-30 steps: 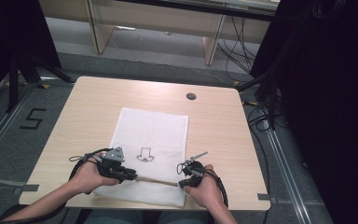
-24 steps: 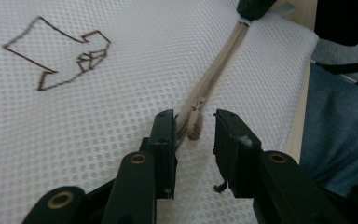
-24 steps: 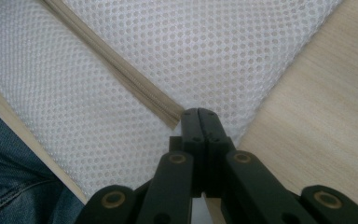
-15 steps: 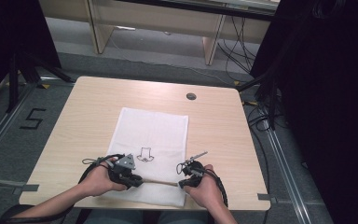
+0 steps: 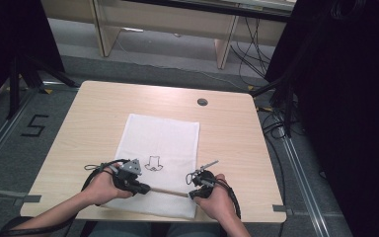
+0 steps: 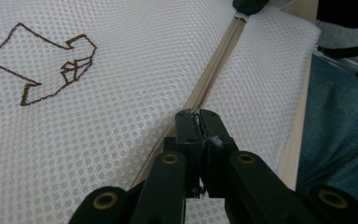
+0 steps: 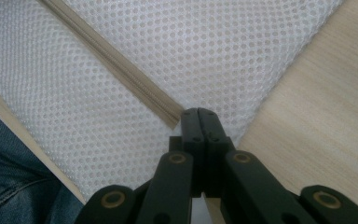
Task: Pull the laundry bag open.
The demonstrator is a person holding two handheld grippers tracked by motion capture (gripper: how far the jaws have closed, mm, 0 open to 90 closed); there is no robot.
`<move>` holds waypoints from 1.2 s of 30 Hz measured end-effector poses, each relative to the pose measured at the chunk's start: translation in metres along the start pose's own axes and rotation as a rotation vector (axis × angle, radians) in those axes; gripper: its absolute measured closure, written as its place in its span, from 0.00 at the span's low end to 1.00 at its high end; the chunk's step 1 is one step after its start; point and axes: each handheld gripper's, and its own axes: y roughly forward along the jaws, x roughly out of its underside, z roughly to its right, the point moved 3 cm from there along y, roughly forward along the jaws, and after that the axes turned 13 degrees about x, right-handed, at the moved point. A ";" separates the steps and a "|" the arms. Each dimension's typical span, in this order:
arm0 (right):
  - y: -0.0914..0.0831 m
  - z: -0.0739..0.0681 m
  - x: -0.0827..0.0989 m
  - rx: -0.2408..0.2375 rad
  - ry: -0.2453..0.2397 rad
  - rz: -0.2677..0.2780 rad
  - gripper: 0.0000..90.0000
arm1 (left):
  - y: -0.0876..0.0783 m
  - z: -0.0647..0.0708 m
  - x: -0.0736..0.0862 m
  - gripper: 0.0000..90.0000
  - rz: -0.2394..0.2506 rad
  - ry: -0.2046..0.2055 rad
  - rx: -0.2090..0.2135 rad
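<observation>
In the lower middle of the high view a white mesh bag (image 5: 160, 143) lay flat on the wooden table (image 5: 94, 108), a beige zipper (image 5: 170, 191) running across its near end. At the lower left of that frame the left gripper (image 5: 145, 188) sat on the zipper's left part. In the left gripper view its jaws had just been closing and stood nearly together at lower centre, pinching what looked like the small metal zipper pull (image 6: 198, 125); a brown embroidered figure (image 6: 51, 60) lay at upper left. To the right in the high view, the right gripper (image 5: 191, 194) was clamped near the zipper's right end. In the right gripper view its jaws met tightly at the zipper's tip, apparently nipping the mesh there, though what they held could not be told for certain.

The step in hand seemed to be drawing the slider along the zipper. To do it well, the right gripper would best hold the end taut and low, while the left pulled straight along the zipper line, not upward, so the mesh neither bunched nor slipped from the pinch.
</observation>
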 end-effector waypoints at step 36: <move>-0.001 -0.001 0.001 0.004 0.022 -0.013 1.00 | -0.038 -0.009 0.026 0.97 0.030 -0.081 -0.057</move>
